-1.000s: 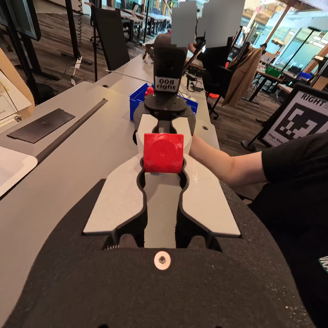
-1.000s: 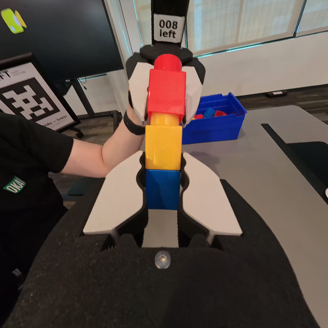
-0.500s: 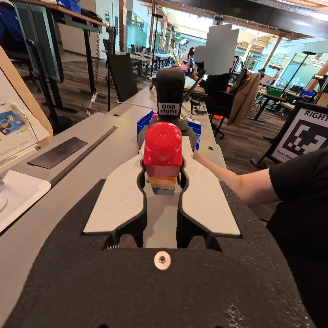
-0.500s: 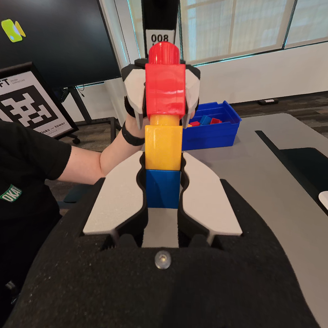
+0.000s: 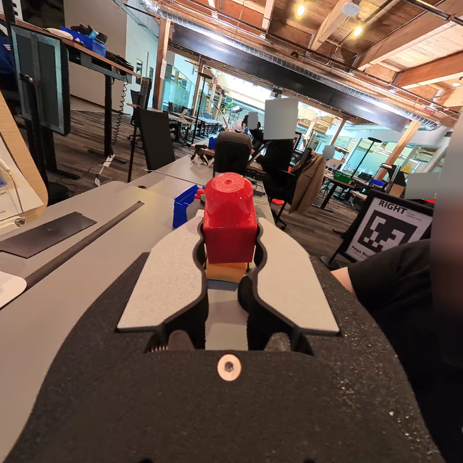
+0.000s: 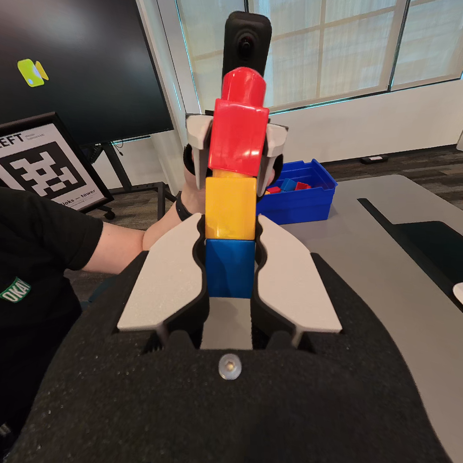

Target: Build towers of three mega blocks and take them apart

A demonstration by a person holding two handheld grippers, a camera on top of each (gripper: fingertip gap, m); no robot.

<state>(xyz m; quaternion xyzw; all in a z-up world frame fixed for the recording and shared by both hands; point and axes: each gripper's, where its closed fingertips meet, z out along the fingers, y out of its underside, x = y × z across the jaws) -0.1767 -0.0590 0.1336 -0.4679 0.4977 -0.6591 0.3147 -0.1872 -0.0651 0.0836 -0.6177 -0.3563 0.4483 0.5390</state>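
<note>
A tower of three blocks is held in the air between my two grippers. In the right wrist view my right gripper (image 6: 230,220) is shut on the blue block (image 6: 229,268) at the bottom, its tips reaching the yellow block (image 6: 230,208) above it. My left gripper (image 6: 231,186) faces it and is shut on the red block (image 6: 238,135) on top, which sits tilted with the yellow stud showing beneath. In the left wrist view my left gripper (image 5: 229,223) clamps the red block (image 5: 229,238), with the yellow block (image 5: 225,271) and a sliver of the blue block (image 5: 223,285) below.
A blue bin (image 6: 300,203) of loose blocks stands on the grey table (image 6: 363,250) beyond the tower; it also shows in the left wrist view (image 5: 181,208). A black mat (image 5: 47,235) lies at the left. Marker signs (image 6: 42,170) (image 5: 390,233) stand on the floor. A person's arm (image 6: 120,248) reaches in. My hands' fingertips stand some 5 cm from each other.
My left gripper has tipped upward with the red block, so the red block now leans on the yellow stud. My right gripper keeps its hold on the blue block.
</note>
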